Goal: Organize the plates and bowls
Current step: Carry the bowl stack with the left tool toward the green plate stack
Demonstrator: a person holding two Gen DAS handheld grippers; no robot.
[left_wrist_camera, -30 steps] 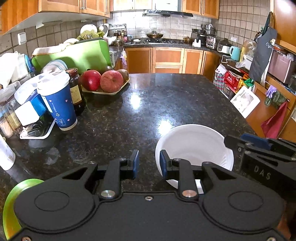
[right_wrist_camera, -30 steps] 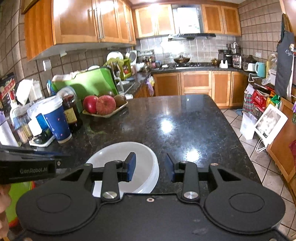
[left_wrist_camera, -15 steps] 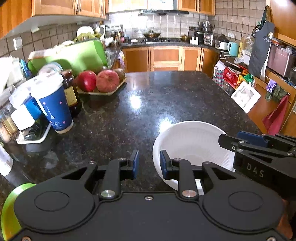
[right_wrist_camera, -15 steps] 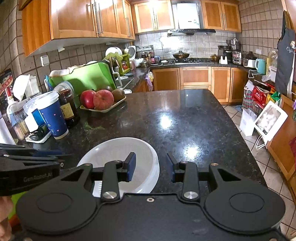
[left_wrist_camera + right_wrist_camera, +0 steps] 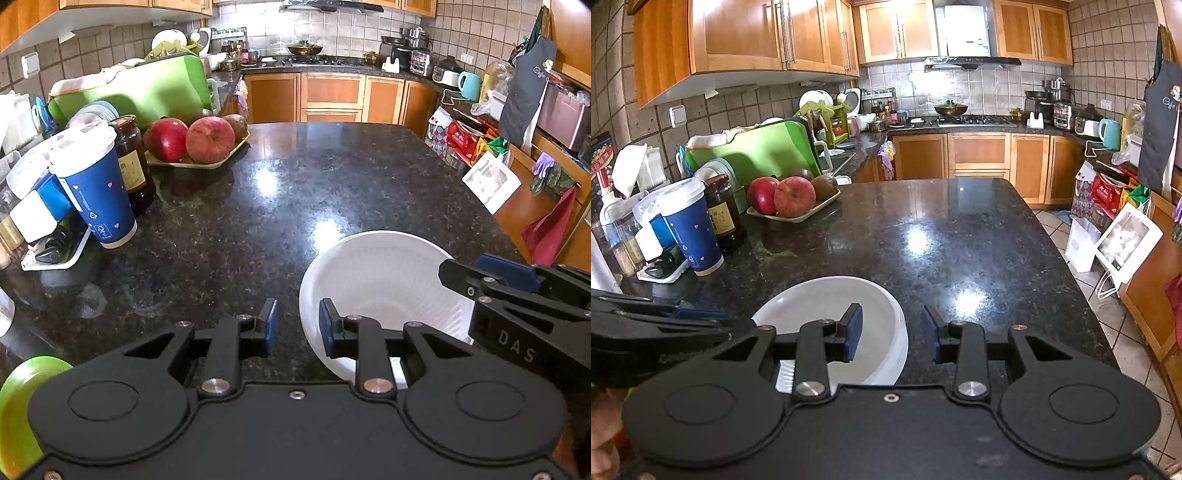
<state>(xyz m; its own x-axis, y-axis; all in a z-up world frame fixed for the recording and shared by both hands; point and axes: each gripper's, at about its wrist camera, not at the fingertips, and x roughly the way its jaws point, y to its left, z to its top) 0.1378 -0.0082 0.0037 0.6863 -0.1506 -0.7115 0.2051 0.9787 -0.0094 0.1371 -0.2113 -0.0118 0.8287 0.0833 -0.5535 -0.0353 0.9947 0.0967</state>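
Nearest the left wrist camera, the left gripper (image 5: 294, 326) has its jaws parted with nothing between them; its right blue pad sits at the near-left rim of the white bowl (image 5: 380, 280) without clamping it. The right gripper (image 5: 892, 334) likewise stands apart-jawed and empty, its left finger over the bowl's right side and its right finger over bare stone. The bowl rests on the dark granite surface (image 5: 288, 206), near its front edge, between the two grippers. A green plate (image 5: 16, 402) peeks in at the lower left. Further back on the left stand a blue paper cup (image 5: 94, 192) and a dark jar (image 5: 131, 162), then a tray of apples (image 5: 192, 142).
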